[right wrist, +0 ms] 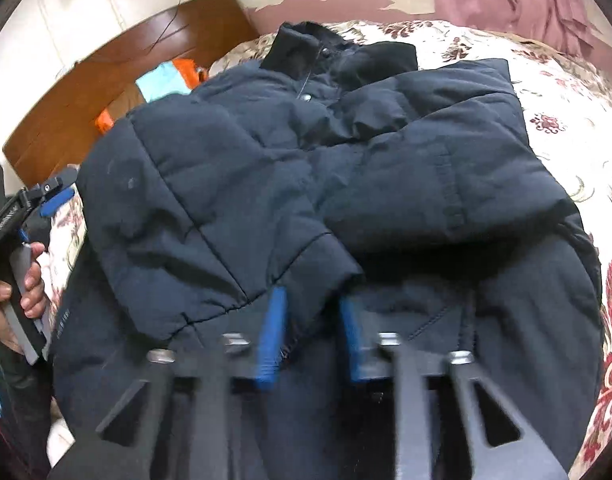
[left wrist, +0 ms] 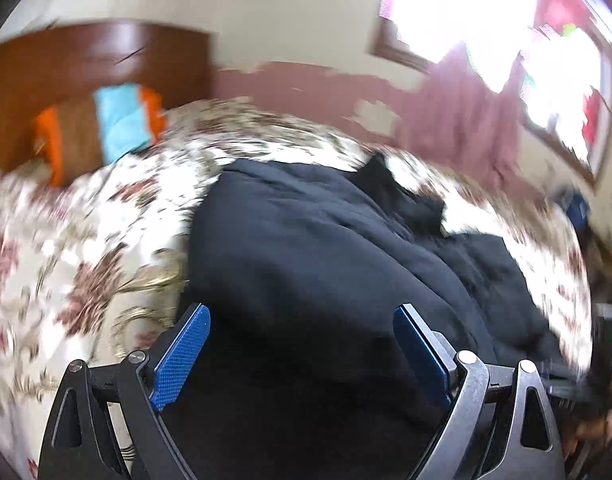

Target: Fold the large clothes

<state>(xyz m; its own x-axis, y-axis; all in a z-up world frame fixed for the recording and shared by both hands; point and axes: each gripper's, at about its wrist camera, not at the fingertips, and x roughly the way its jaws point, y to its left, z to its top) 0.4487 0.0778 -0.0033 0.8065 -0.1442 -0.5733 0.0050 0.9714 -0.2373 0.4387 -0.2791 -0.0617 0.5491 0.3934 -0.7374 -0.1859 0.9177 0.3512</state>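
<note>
A dark navy puffer jacket (right wrist: 306, 168) lies on the floral bedspread (right wrist: 565, 112), sleeves folded across its front and its collar at the far end. It also shows in the blurred left wrist view (left wrist: 325, 260). My left gripper (left wrist: 302, 320) is open and empty, fingers spread wide just above the jacket's near part. My right gripper (right wrist: 311, 312) is partly open, its blue pads (right wrist: 276, 320) either side of the cuff of the folded sleeve (right wrist: 306, 264); no fabric shows pinched between them. The left gripper also appears at the left edge of the right wrist view (right wrist: 54, 196).
A wooden headboard (right wrist: 126, 68) stands at the far left, with orange and light blue cloth (right wrist: 166, 78) beside it. A pink curtain (left wrist: 457, 120) and a bright window (left wrist: 485, 20) are beyond the bed. The floral bedspread (left wrist: 86, 260) extends left of the jacket.
</note>
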